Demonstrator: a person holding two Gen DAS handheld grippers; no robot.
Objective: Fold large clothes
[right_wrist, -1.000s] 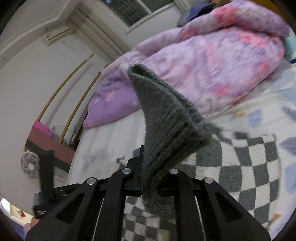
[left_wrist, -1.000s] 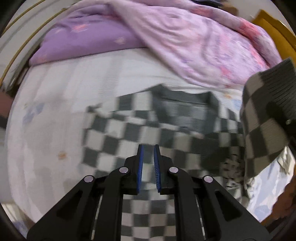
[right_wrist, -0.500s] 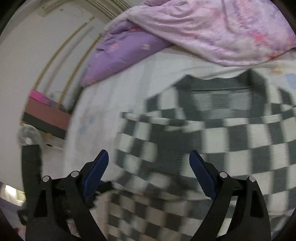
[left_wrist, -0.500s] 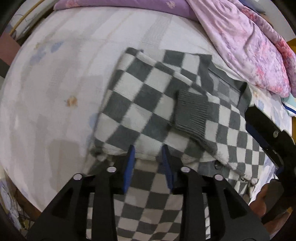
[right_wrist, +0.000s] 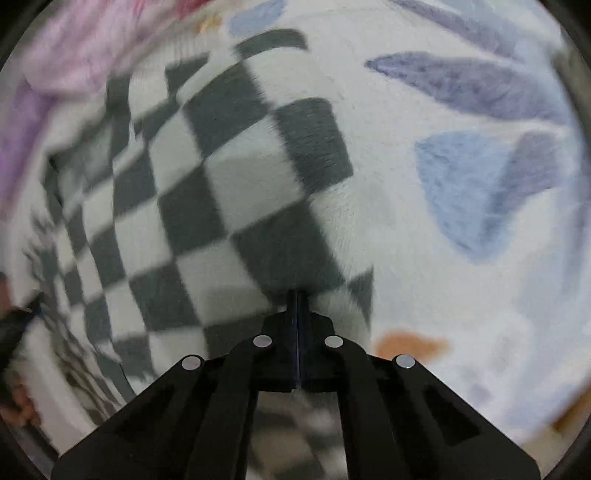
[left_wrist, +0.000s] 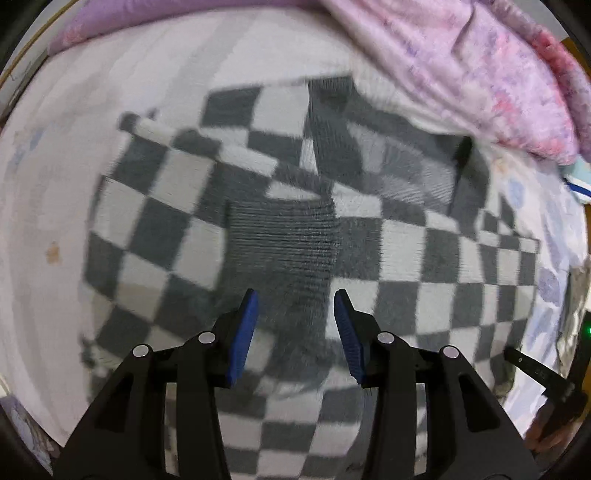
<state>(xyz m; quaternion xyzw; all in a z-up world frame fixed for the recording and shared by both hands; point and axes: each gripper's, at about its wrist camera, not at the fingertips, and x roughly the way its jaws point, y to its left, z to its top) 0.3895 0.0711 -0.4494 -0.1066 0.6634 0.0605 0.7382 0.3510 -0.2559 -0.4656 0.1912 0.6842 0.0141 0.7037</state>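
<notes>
Folding the checked sweater, item by item, sleeve stage.

Left wrist view: I have the left gripper [left_wrist: 295,325] pointing straight down over the checked knit sweater [left_wrist: 177,221], which lies flat on the white bed sheet [left_wrist: 55,184]. Its jaws have just been opening and stand about half apart, with nothing pinched between them. A folded-in sleeve ends in a ribbed grey cuff [left_wrist: 280,236] just ahead of the blue pads [left_wrist: 245,332]. My judgement: both sleeves are in, and the body fold is next. That calls for closing on the near edge of the sweater below the cuff.

Right wrist view: the right gripper [right_wrist: 297,299] is closed tight, pads together at the sweater's outer edge [right_wrist: 332,291]. Blur hides whether any knit is caught in them; I cannot tell. The next move needs a sure pinch here first.

Surroundings: a pink floral quilt [left_wrist: 480,74] is heaped beyond the collar, just beside it, and could crowd a fold carried that way. A purple pillow [left_wrist: 92,26] lies well apart. The sheet's blue leaf prints [right_wrist: 480,184] are bare of clutter.
</notes>
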